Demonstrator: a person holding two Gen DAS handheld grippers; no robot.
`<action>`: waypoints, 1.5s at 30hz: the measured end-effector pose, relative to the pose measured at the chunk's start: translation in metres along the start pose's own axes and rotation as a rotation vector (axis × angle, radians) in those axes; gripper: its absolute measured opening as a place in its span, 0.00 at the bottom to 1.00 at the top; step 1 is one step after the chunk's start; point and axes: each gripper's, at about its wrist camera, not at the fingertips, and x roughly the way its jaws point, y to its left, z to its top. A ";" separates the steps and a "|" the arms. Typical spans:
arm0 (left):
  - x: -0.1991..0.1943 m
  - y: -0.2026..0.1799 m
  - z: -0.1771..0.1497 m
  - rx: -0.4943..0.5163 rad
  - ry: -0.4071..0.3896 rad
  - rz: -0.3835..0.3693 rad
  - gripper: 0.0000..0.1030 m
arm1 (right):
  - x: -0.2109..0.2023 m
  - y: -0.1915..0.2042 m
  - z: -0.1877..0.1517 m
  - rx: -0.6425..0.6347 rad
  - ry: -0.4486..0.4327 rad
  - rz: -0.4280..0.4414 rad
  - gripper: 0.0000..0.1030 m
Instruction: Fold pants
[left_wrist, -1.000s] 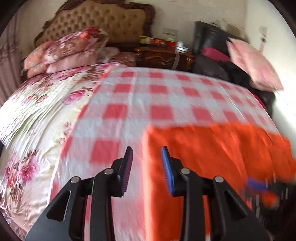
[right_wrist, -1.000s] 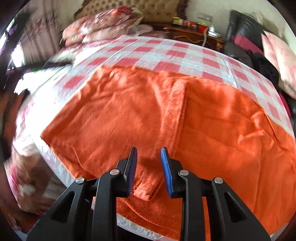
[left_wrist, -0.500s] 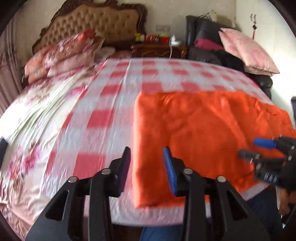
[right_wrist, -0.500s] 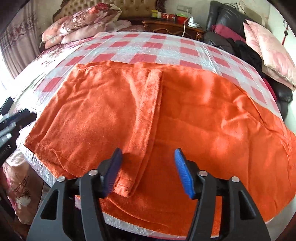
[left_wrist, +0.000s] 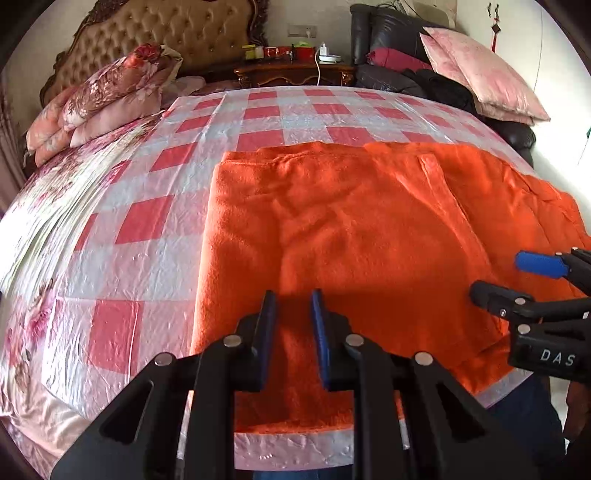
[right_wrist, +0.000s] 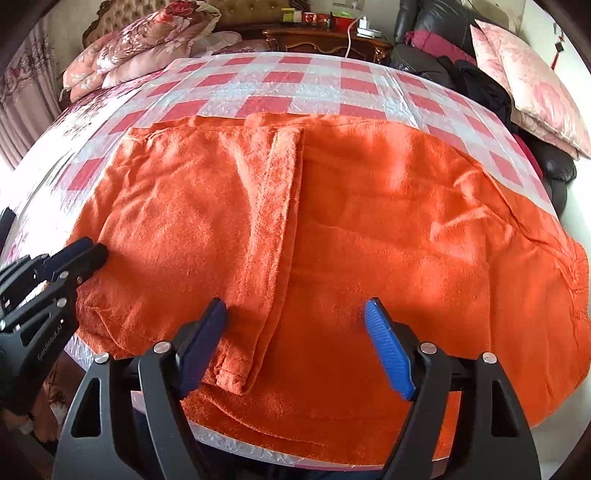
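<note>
Orange fleece pants lie spread flat on the bed's near edge, also in the right wrist view, with one folded leg strip down the middle. My left gripper hovers over the pants' left near part, jaws a narrow gap apart and empty. It shows at the left in the right wrist view. My right gripper is wide open above the folded strip's near end, holding nothing. It shows at the right in the left wrist view.
A red-and-white checked plastic sheet covers the bed under the pants. Floral bedding and stacked quilts lie left. A wooden nightstand and a dark sofa with pink cushions stand behind.
Both grippers have drawn back toward the near bed edge. The right gripper's jaws opened wide. The left gripper shifted right, over the pants.
</note>
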 end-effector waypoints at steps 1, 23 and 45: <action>0.000 0.000 0.000 0.004 -0.002 -0.001 0.19 | 0.000 0.001 0.001 0.001 0.005 -0.004 0.73; -0.002 0.001 -0.006 0.013 -0.035 -0.021 0.19 | 0.044 -0.007 0.098 0.006 -0.038 0.080 0.17; -0.002 0.000 -0.007 0.018 -0.056 -0.026 0.20 | -0.015 0.004 0.059 -0.010 -0.144 0.113 0.27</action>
